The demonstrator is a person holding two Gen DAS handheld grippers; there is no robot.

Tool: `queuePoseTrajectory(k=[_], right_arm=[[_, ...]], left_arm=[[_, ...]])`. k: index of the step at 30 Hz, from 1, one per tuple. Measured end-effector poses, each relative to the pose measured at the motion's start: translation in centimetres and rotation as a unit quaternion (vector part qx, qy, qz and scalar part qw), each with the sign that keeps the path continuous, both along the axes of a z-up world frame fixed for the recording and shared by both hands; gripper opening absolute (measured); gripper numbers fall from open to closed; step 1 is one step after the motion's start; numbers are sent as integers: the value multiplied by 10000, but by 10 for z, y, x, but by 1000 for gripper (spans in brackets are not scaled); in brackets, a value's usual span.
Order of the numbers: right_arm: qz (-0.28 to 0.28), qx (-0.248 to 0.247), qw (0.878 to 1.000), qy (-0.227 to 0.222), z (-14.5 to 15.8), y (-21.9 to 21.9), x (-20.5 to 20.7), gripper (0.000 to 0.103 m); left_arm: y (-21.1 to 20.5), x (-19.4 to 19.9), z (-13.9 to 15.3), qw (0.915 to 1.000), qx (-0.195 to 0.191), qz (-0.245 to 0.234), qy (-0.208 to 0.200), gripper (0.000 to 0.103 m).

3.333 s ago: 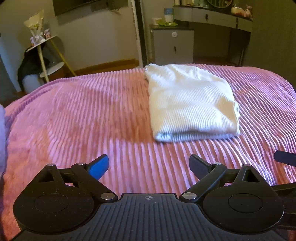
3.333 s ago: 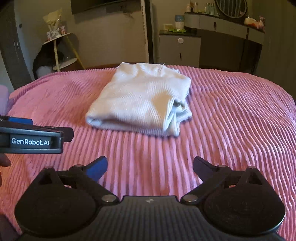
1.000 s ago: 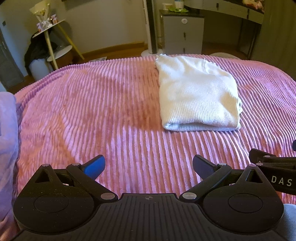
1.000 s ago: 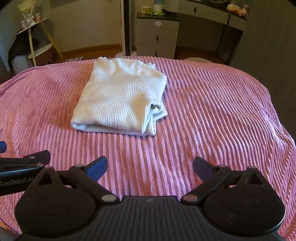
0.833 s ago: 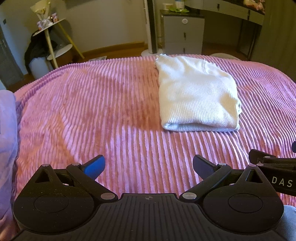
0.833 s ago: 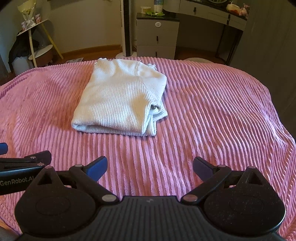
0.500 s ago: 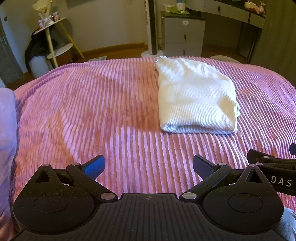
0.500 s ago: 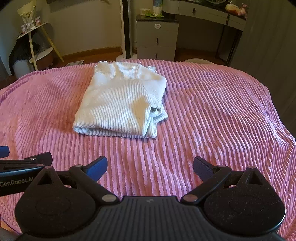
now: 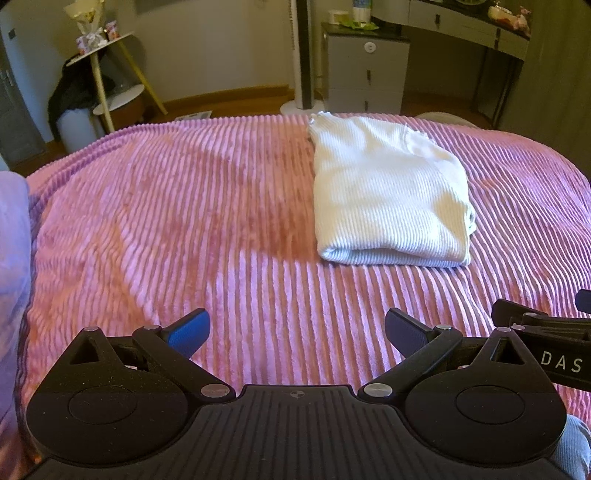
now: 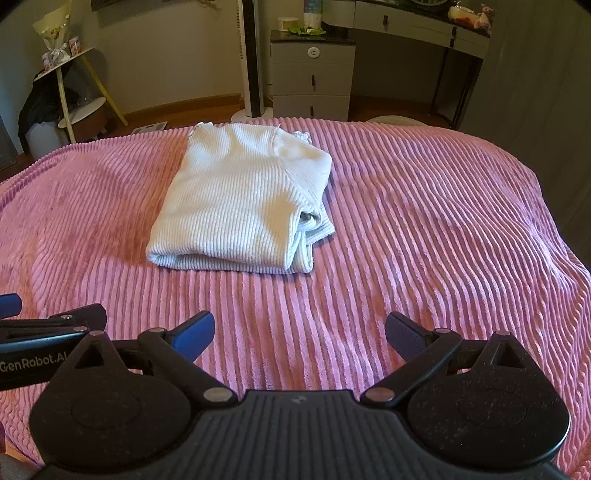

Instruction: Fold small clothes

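A white ribbed garment (image 9: 388,192) lies folded into a neat rectangle on the pink ribbed blanket (image 9: 184,221), right of centre in the left wrist view. It also shows in the right wrist view (image 10: 240,199), left of centre. My left gripper (image 9: 297,330) is open and empty, held above the blanket well short of the garment. My right gripper (image 10: 299,332) is open and empty too, also well back from the garment. Each gripper's side shows at the edge of the other's view.
A lilac cloth (image 9: 13,240) lies at the bed's left edge. Beyond the bed stand a grey drawer cabinet (image 9: 365,74), a tower fan (image 9: 303,55), a desk (image 9: 469,22) and a small wooden shelf stand (image 9: 107,74). The blanket drops off at the right (image 10: 554,240).
Both grippers have drawn back and risen a little, so the folded garment sits farther away and more floor shows. Both stay open. The garment has not moved.
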State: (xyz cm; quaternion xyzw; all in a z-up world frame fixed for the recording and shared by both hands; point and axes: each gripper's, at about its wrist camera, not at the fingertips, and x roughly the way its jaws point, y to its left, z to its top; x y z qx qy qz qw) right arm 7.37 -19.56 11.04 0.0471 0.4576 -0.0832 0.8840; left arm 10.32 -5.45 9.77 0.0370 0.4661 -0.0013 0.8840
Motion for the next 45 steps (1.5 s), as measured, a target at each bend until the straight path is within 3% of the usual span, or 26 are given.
queuePoseTrajectory(k=[45], right_arm=[[-67, 60, 9999, 94, -8, -3, 1, 99]], left_arm=[[-3, 2, -4, 9998, -127, -124, 56, 103]])
